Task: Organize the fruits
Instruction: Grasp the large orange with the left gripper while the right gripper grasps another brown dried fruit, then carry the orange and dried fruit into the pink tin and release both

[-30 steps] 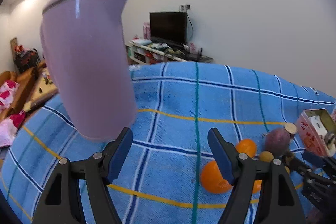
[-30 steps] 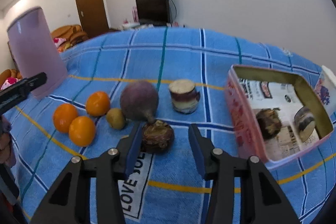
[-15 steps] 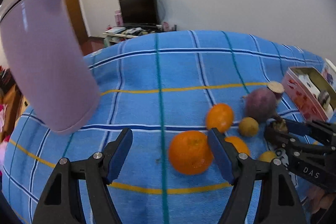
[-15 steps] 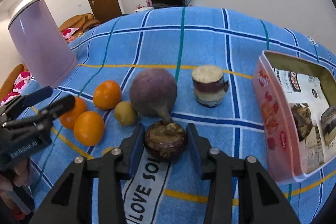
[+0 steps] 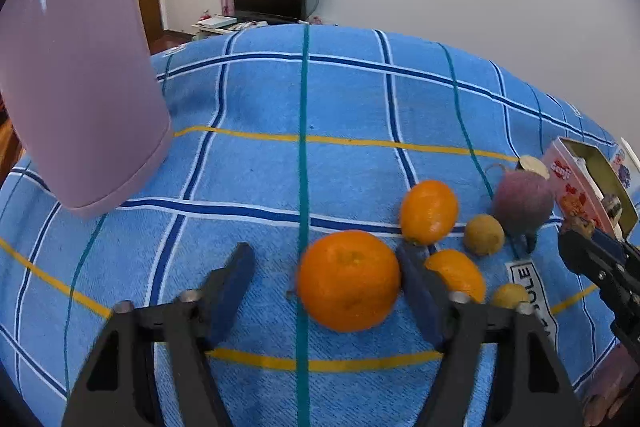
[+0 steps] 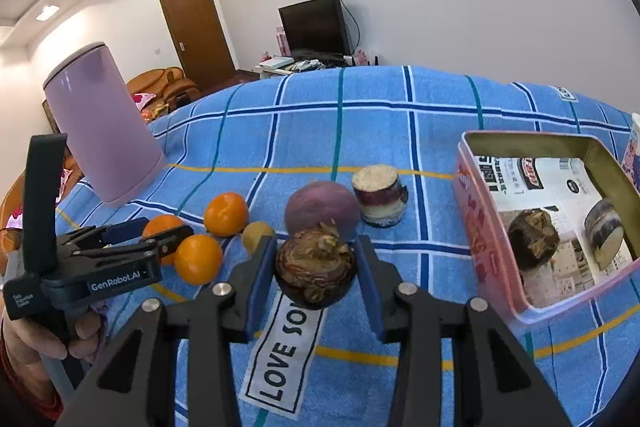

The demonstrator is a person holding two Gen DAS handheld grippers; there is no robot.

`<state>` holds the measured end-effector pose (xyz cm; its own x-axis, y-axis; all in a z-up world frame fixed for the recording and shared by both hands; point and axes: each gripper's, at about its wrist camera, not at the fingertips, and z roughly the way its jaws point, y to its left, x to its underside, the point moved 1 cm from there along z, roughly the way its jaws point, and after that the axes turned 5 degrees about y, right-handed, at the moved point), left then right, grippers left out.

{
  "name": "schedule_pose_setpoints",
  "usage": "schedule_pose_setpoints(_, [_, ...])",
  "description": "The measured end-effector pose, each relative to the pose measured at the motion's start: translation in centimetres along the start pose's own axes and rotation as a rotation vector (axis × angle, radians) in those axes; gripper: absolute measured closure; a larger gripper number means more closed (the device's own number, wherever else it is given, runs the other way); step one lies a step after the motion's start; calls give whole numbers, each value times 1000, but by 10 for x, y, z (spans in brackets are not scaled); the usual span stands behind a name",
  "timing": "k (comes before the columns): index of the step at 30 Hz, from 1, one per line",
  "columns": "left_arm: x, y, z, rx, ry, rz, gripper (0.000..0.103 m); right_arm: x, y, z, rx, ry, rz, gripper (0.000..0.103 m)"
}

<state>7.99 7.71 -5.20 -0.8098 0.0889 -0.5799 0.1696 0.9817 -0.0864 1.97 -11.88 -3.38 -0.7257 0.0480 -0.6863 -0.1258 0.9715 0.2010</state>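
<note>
Already two pieces sit in my tin (image 6: 472, 187); right gripper (image 6: 316, 267) clamps a mangosteen (image 6: 315, 269), left gripper (image 5: 326, 279) closing around an orange (image 5: 349, 279), several fruits left.

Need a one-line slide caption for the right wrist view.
Right gripper grips a mangosteen above the blue cloth, pink tin to its right, left gripper closing around an orange.

Left tool (image 5: 326, 291) angled down, jaws closing, right finger (image 5: 420, 291) maybe touching already, hard to tell through blur. Right tool (image 6: 316, 275) tilted down too, pads clamped. Bare hand (image 6: 48, 339) gripping left tool's handle.
</note>
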Motion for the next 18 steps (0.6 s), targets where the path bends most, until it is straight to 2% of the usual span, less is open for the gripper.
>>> schedule_pose_setpoints(5, [2,-6,-4,-37,-28,30,55,-5,2,-5,-8,-25,-3,59])
schedule_pose_setpoints(7, [0,-3,-14,-51,-89,11,55,-4,1,-10,-21,-51,-3,59])
schedule_pose_setpoints(9, [-2,-1,-32,-72,-198,0,55,-3,0,-18,-43,-83,-5,59])
schedule_pose_setpoints(11, [-1,1,-51,-59,-311,-24,55,-4,2,-27,-68,-134,-15,59])
schedule_pose_setpoints(13, [0,2,-63,-40,-380,-43,55,-4,5,-35,-84,-171,-27,59])
schedule_pose_setpoints(15, [3,1,-71,-26,-423,-52,55,-5,9,-42,-98,-208,-39,59])
schedule_pose_setpoints(18, [6,-8,-73,-23,-442,-48,54,-5,12,-48,-91,-241,-54,59])
